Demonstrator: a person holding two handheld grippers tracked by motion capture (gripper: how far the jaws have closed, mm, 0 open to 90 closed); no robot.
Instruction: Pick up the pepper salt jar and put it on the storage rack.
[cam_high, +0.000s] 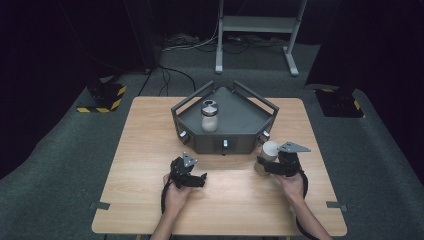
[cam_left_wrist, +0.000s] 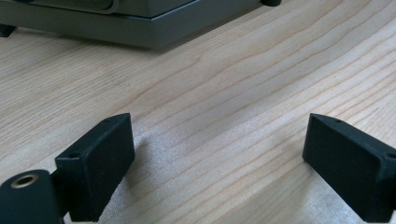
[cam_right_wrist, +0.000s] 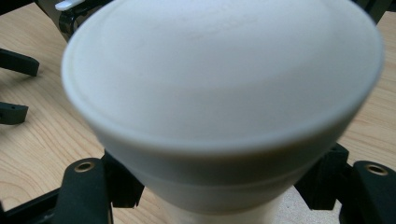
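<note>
A jar with a white lid (cam_high: 269, 150) stands on the wooden table (cam_high: 225, 205), just off the right front corner of the grey tray (cam_high: 220, 145). My right gripper (cam_high: 262, 166) is shut on that jar below its lid, with a black pad (cam_right_wrist: 123, 186) pressed against each side of it. The lid (cam_right_wrist: 219, 84) looms large in the right gripper view. My left gripper (cam_high: 202, 179) rests at the table's front centre, pointing right. It is open, and bare wood lies between its jaws (cam_left_wrist: 219, 163). Its jaws (cam_right_wrist: 14, 88) also show at the left of the right gripper view.
A second jar (cam_high: 209, 116), with a clear lid and pale contents, stands inside the tray. The tray's front wall (cam_left_wrist: 140, 32) lies ahead of my left gripper. Beyond the table, a metal stand (cam_high: 255, 25) and cables are on the dark floor.
</note>
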